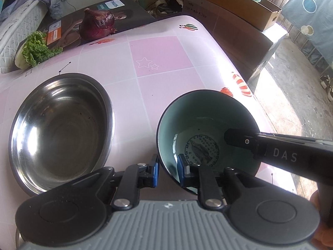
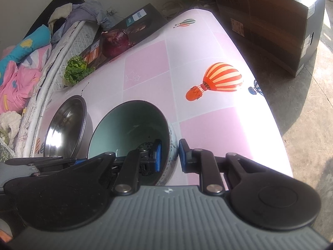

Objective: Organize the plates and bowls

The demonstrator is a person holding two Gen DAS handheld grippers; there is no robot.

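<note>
On the pink table (image 1: 162,62), ceramic bowl (image 1: 208,125) upright, mouth upward.

Both wrist views look steeply down, close, sharing the bowl (image 1: 208,129) (teal inside).

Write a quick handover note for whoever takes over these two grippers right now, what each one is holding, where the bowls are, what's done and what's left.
Left gripper: shut on the near rim of the ceramic bowl, one finger inside, one outside.
Right gripper: shut on the same bowl's rim at its right side, same straddle.
Ceramic bowl: dark outside, pale green inside, empty, on the pink table, or just above it; I cannot tell which.
Steel bowl: empty, beside it on the left, apart.
Done: bowl gripped by both.
Left: probably nest the ceramic bowl into the steel bowl, then release.
</note>
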